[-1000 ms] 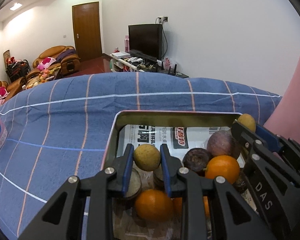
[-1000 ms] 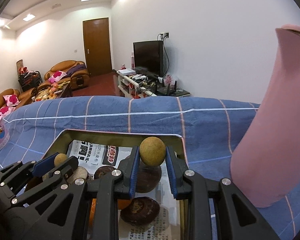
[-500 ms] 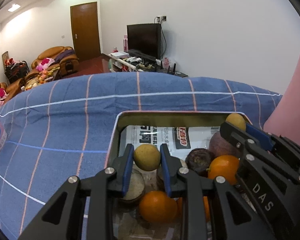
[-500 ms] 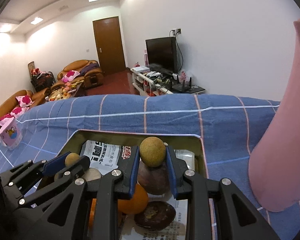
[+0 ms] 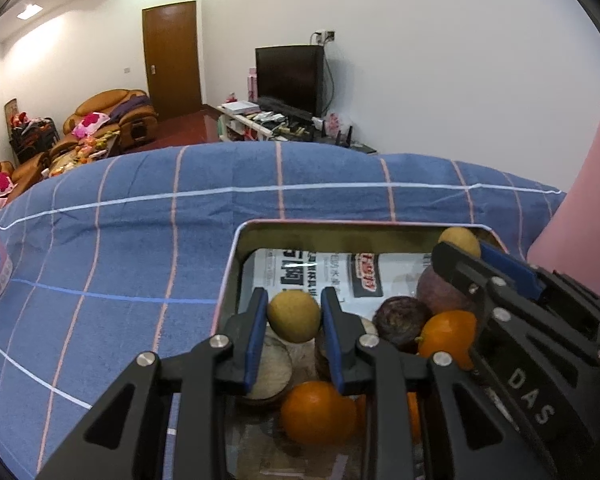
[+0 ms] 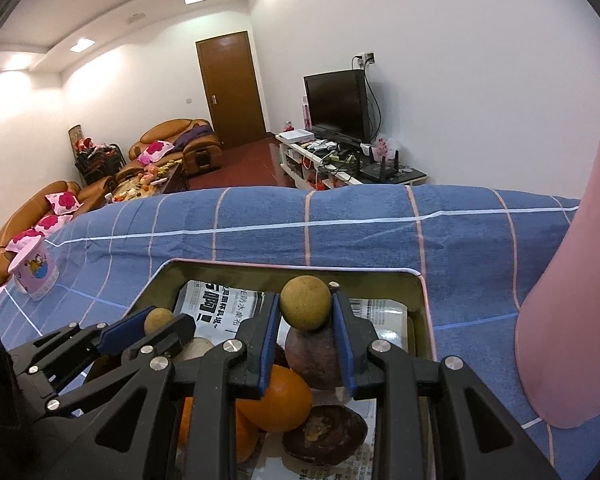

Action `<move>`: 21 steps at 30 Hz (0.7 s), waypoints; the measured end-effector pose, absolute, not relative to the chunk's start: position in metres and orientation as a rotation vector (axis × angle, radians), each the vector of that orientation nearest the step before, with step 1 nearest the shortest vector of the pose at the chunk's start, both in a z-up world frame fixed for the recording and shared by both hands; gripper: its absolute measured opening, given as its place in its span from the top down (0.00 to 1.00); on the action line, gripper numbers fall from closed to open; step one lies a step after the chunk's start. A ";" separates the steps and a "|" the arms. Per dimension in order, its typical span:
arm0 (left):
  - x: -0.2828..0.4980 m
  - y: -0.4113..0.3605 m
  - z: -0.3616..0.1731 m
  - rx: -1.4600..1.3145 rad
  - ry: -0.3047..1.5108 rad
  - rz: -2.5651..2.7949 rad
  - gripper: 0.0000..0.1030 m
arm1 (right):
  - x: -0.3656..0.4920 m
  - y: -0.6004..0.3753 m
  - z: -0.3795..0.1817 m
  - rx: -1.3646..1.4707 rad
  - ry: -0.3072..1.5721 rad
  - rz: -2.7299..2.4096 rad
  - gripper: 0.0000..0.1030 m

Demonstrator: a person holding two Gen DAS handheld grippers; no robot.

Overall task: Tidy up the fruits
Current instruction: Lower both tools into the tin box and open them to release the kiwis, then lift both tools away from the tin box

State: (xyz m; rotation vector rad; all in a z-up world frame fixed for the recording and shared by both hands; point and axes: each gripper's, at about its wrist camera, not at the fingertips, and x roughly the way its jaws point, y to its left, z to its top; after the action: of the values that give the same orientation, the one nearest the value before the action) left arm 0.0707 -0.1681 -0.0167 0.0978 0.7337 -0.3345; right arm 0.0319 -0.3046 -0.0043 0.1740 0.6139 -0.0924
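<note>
A metal tin (image 5: 236, 264) lined with newspaper holds oranges (image 5: 316, 412), a dark wrinkled fruit (image 5: 400, 318) and a purple-brown fruit (image 6: 312, 354). My left gripper (image 5: 293, 294) hangs over the tin's near left part. Its jaws are opening, and a small yellow-brown round fruit (image 5: 294, 316) still sits between the blue pads, touching both. My right gripper (image 6: 305, 294) is shut on a second yellow-brown fruit (image 6: 306, 302) above the tin's right side. Each gripper also shows in the other's view: the right gripper (image 5: 460, 250), the left gripper (image 6: 160, 322).
The tin lies on a blue checked cloth (image 5: 120, 240). A tall pink object (image 6: 580, 280) stands close to the tin's right side. A pink cup (image 6: 34, 270) stands far left on the cloth. Beyond the table's far edge are sofas and a TV.
The right gripper has swung a little to the left over the tin with its fruit. The left gripper's pads stand very slightly wider around its fruit, and it has kept its place.
</note>
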 end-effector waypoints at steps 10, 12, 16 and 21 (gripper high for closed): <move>0.044 -0.189 -0.006 0.233 0.602 -0.301 0.03 | 0.012 -0.304 0.004 0.224 0.514 -0.072 0.36; 0.043 -0.187 -0.005 0.227 0.593 -0.293 0.02 | 0.005 -0.308 0.007 0.239 0.487 -0.092 0.33; 0.043 -0.181 -0.003 0.198 0.589 -0.276 0.02 | -0.001 -0.315 0.012 0.253 0.465 -0.158 0.33; 0.042 -0.170 -0.002 0.158 0.572 -0.254 0.02 | -0.013 -0.314 0.018 0.224 0.398 -0.259 0.33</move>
State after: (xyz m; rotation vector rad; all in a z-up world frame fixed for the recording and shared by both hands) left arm 0.0420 -0.1702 -0.0020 0.1584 0.5723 -0.2537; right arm -0.0134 -0.3141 0.0184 0.2244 0.3978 -0.2592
